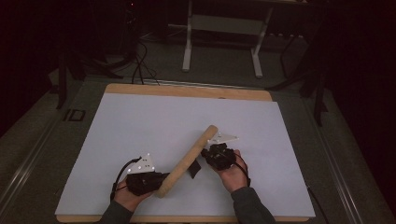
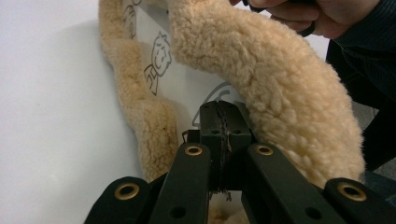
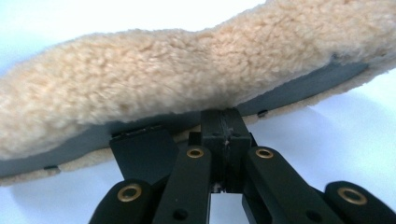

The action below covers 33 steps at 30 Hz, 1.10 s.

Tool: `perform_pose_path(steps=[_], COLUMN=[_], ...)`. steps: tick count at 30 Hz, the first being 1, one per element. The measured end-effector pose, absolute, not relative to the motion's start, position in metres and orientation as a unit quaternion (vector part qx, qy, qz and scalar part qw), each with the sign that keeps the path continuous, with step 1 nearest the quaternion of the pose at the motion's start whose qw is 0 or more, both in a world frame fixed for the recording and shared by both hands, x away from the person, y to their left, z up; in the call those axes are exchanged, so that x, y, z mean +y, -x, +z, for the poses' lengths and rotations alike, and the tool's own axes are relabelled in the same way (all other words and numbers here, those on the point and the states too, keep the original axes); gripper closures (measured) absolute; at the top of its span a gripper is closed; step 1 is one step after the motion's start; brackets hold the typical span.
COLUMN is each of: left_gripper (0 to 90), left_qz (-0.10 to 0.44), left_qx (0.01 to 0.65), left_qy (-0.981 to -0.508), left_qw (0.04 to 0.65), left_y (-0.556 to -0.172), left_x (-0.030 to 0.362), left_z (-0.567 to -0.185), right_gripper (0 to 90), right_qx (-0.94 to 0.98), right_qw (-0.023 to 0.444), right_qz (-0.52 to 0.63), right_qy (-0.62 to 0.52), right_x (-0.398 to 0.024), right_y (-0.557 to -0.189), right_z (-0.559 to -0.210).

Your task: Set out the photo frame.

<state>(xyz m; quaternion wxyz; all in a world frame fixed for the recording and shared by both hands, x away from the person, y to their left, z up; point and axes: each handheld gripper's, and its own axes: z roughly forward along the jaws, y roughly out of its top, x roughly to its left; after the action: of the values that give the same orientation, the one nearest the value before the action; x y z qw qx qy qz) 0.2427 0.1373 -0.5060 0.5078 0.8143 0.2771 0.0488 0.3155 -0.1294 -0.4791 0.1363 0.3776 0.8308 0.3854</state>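
Fingers clenched on both grippers, jaws pressed flat together with only a thin seam between the pads. Left gripper (image 1: 159, 179) pinches the near end of the fleece cover (image 1: 187, 161), a long tan sheepskin-like tube lying diagonally on the white table mat (image 1: 140, 121), its far end pointing up and to the right. In the left gripper view the closed fingertips (image 2: 222, 126) bite a thin white inner edge of the cover, printed with small cartoon outlines, while fuzzy pile bulges on both sides of them. Right gripper (image 1: 208, 151) clamps the cover's edge farther along, about mid-length, on its right side. In the right gripper view the shut fingertips (image 3: 226, 128) meet the grey inner lining just under the fleece roll, and a dark flap (image 3: 142, 149) hangs from that lining just beside the jaws, to their left. That flap also shows in the high view as a black tab (image 1: 194, 169) under the cover between the two grippers. Left hand (image 1: 128, 193) comes in low from the bottom edge, gripper pointing right toward the cover's end, grey plate on top. Right hand (image 1: 233, 175) angles in from the lower right, gripper pointing up-left at the cover, dark sleeve (image 1: 252, 207) behind it. Cover rests on the mat, near the front edge, between both hands. Wooden table rim (image 1: 187, 90) visible beyond the mat.
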Motion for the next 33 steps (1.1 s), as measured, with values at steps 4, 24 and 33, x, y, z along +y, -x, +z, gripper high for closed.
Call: perform_pose_path(steps=[4,24,33], left_gripper=[90.0,90.0,90.0], left_qz=[0.050,0.041,0.037], left_qx=[0.277,0.267,0.254], left_qy=[-0.813,-0.815,-0.822], left_qw=[0.510,0.513,0.509], left_y=[-0.243,-0.241,-0.239], left_x=[0.135,0.118,0.108], left_z=[-0.507,-0.511,-0.513], right_gripper=[90.0,90.0,90.0], right_qx=[0.834,0.848,0.857], right_qw=[0.139,0.118,0.112], right_qz=[0.382,0.370,0.361], right_qy=[-0.373,-0.361,-0.351], right_x=[-0.127,-0.109,-0.100], right_y=[-0.316,-0.324,-0.325], right_z=[-0.477,-0.472,-0.468])
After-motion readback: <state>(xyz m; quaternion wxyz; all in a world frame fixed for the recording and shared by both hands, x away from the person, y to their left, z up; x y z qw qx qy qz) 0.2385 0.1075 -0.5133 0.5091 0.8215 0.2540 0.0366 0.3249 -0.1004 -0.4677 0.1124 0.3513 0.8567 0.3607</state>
